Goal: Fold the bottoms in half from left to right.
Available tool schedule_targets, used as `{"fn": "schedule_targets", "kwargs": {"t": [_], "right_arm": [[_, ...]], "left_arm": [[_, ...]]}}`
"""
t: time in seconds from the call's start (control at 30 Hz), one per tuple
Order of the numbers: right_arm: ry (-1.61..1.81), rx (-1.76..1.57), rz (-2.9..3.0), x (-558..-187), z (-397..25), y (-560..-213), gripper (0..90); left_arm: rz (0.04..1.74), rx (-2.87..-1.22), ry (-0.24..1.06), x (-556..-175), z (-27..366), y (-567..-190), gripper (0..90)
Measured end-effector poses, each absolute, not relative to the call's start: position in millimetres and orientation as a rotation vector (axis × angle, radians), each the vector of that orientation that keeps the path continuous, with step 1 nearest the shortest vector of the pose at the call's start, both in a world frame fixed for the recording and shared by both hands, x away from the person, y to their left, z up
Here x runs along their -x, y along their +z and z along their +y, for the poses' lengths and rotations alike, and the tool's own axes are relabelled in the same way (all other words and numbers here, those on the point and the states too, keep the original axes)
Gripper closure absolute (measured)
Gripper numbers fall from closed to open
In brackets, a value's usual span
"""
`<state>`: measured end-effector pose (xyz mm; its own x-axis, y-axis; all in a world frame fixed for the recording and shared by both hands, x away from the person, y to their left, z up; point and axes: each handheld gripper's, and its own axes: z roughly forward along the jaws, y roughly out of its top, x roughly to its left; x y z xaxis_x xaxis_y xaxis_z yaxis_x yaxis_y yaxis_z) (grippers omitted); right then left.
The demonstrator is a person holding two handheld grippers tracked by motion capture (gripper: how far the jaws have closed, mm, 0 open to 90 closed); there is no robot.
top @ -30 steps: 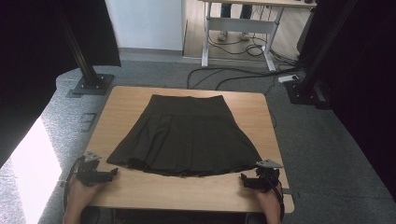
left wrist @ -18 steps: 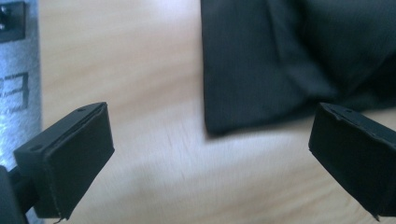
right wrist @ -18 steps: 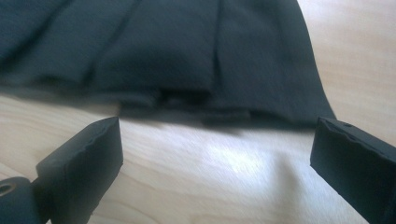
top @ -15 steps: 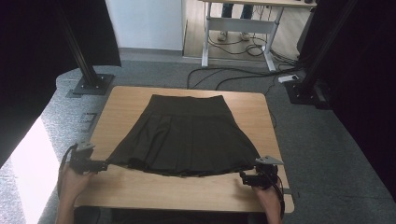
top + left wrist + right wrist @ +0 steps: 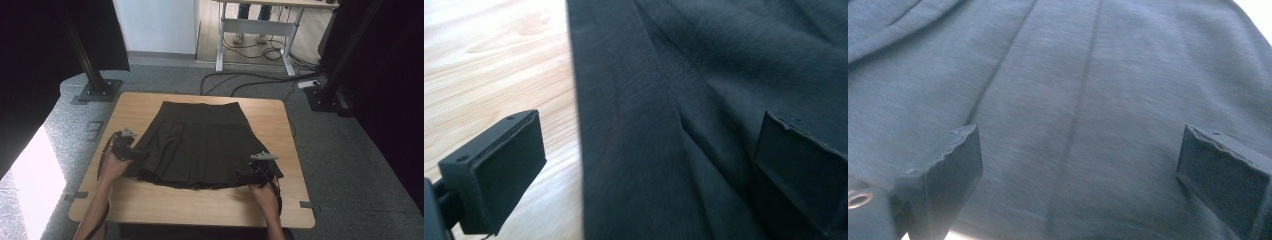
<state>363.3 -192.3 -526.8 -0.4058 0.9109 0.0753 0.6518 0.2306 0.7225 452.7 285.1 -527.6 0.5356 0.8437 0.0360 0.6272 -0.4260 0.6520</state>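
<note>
Black pleated skirt (image 5: 200, 145) lies flat mid-frame on the light wood table (image 5: 295, 200), waistband toward the top, hem toward the bottom. Left tongs (image 5: 137, 155) at the skirt's left edge, lower left of frame: jaws wide apart, one over bare wood, one over fabric, side hem between them, nothing gripped. Right tongs (image 5: 245, 176) at the hem's lower right corner: jaws wide apart over the pleats, nothing gripped. No readable label, brand or writing on skirt or table.
</note>
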Motion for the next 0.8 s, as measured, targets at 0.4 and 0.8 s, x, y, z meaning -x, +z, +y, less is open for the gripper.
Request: {"fn": "schedule_targets", "kwargs": {"t": [0.4,0.8], "right_arm": [[0.974,-1.356,2.261,-368,-151,-540,3.9],[0.909,-1.314,2.285,-372,-174,-549,0.7]], "left_arm": [[1.242,-2.158,0.488,-446,281,-543,4.6],[1.279,-2.15,0.44,-397,269,-543,4.5]]}}
